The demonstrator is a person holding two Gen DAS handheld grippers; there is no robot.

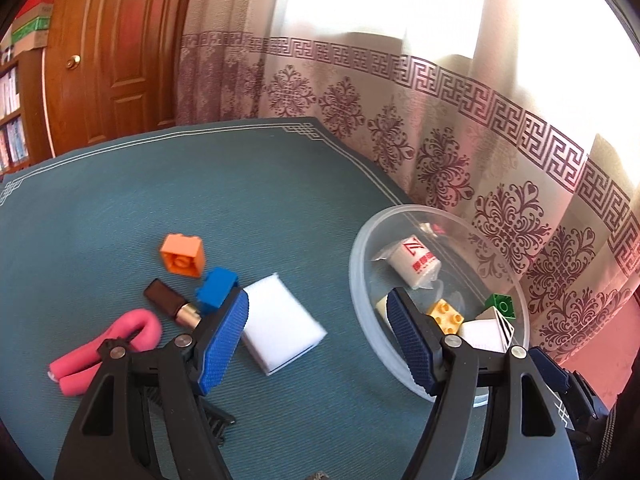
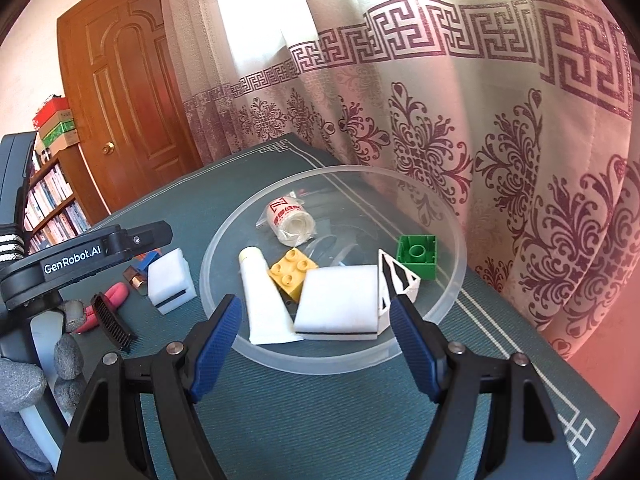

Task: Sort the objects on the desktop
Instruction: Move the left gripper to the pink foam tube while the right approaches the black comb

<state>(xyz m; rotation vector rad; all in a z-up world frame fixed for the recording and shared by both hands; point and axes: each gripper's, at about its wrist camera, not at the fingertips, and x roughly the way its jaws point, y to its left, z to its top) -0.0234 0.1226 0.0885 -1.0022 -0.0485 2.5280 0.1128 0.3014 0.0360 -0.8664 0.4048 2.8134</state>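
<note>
Left claw (image 1: 316, 320): its blue pads are standing spread apart and are pinching nothing; it is hovering over the tabletop (image 1: 200, 200).
Right claw (image 2: 314, 320): it is also standing wide open and empty, just over the near rim of the bowl.
Clear bowl (image 2: 456, 280): a round transparent container is sitting on the tabletop, right ahead of the right claw and to the right side of the left claw.
Inside the bowl: a white sponge (image 2: 340, 304) is lying between the right claw's fingers; a white tube (image 2: 262, 300) is lying just left of it; a yellow brick (image 2: 292, 274) is sitting behind them, touching both; a black-and-white triangle piece (image 2: 400, 280) is leaning beside the sponge on the right; a green brick (image 2: 416, 256) is sitting further right; a wrapped white roll (image 2: 290, 220) is lying at the far side.
Outside the bowl: a second white sponge (image 1: 282, 324) is lying just ahead of the left claw, between its fingers; a blue brick (image 1: 216, 290) is sitting near the left pad; an orange brick (image 1: 182, 256) is sitting further ahead; a dark brown lipstick (image 1: 170, 304) and a pink foam curler (image 1: 108, 344) are lying to the left of the left claw.
Black comb (image 2: 112, 322): it is lying on the tabletop, left of the right claw.
</note>
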